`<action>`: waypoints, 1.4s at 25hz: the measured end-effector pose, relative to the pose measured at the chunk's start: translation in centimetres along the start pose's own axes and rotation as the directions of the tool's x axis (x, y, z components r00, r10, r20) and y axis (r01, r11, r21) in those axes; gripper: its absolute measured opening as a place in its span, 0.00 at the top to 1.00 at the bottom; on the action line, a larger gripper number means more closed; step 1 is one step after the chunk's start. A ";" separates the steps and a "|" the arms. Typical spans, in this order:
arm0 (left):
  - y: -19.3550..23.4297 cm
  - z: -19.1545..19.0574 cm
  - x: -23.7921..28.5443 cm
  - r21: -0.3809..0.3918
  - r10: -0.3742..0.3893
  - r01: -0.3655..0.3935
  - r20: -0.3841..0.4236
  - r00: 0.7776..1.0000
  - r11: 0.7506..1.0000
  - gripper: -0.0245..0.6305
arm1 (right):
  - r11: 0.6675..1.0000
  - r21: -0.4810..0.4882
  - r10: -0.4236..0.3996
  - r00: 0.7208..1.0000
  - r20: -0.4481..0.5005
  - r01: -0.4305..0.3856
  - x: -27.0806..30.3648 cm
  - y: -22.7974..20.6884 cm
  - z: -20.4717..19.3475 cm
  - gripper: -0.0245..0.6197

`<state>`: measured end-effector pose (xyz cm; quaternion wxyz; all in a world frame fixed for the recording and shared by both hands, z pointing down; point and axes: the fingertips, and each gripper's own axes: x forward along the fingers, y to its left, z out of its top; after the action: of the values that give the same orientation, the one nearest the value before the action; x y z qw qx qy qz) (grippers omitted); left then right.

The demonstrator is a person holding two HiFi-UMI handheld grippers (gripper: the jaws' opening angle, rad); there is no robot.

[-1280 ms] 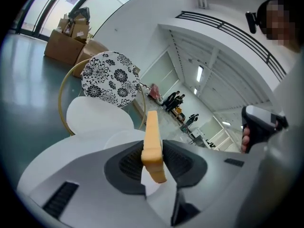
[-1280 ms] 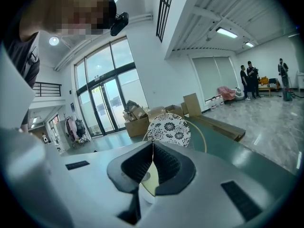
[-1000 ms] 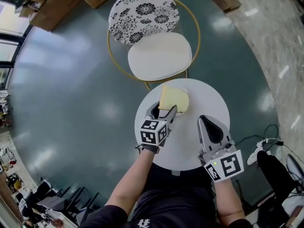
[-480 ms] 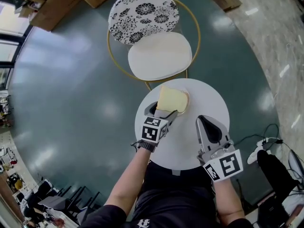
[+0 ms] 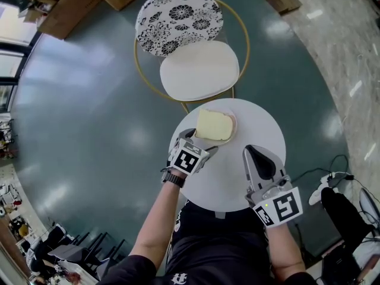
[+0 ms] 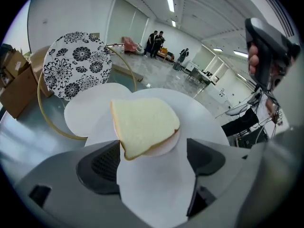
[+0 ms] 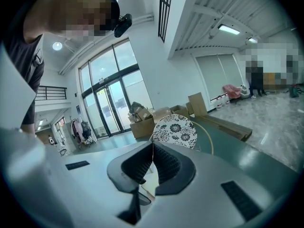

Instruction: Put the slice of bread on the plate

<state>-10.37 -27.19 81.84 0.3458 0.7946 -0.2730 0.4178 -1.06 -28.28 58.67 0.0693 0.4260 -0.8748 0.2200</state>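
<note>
Left gripper view: the left claw [image 6: 154, 158], jaws just opened wide, pinches nothing; the right claw [image 7: 153, 156] is pressed together. The pale slice of bread [image 6: 145, 125] lies on the round pinkish plate [image 6: 167, 144], one corner overhanging toward the left claw. A careless withdrawal could snag that corner, dragging the slice onto the round white desk [image 6: 156, 194].

Slice of bread [image 5: 214, 125]: pale cream crumb with a thin tan crust, one end rounded and the other squared. It lies flat on the plate [image 5: 233, 122], free of any grip. Plate: small, round, pale pink, largely covered; from the head view its rim shows only from 1 to 4 o'clock round the slice, which overhangs it towards 8 o'clock. Both sit at 11 o'clock on the white round table [image 5: 237, 177], near its edge.
</note>
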 end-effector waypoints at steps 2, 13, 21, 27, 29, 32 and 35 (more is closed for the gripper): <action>-0.1 -0.1 -0.4 -0.013 -0.004 0.004 0.003 1.000 1.000 0.31 | 1.000 -0.001 0.007 1.000 0.001 -0.007 0.0 0.2 0.3 0.95; -1.3 4.4 -8.6 -0.222 -0.018 0.087 0.293 0.956 0.971 0.31 | 1.000 -0.002 0.031 0.999 -0.010 -0.031 -0.5 0.9 2.7 0.95; -7.9 12.5 -19.2 -0.156 -0.075 0.193 0.557 0.827 0.969 0.34 | 0.998 -0.044 0.045 0.999 0.016 -0.045 -2.4 2.0 8.2 0.95; -12.5 16.5 -26.3 -0.082 -0.067 0.160 0.660 0.749 0.984 0.43 | 0.996 -0.078 0.057 0.997 0.058 -0.052 -4.7 3.0 12.6 0.95; -13.8 17.6 -28.5 -0.061 -0.054 0.134 0.694 0.718 0.989 0.52 | 0.994 -0.088 0.067 0.995 0.078 -0.060 -5.5 3.5 14.1 0.95; -15.9 18.8 -31.4 -0.027 -0.041 0.094 0.754 0.656 0.995 0.63 | 0.991 -0.105 0.092 0.991 0.101 -0.081 -6.7 4.5 15.7 0.95; -18.2 19.7 -35.5 0.005 -0.060 0.104 0.845 0.532 0.995 0.87 | 0.984 -0.140 0.130 0.986 0.108 -0.114 -7.9 6.0 17.0 0.95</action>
<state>-5.65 -26.21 37.57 0.2088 0.9012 -0.3777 -0.0397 0.37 -26.90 39.09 0.0327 0.3781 -0.9146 0.1396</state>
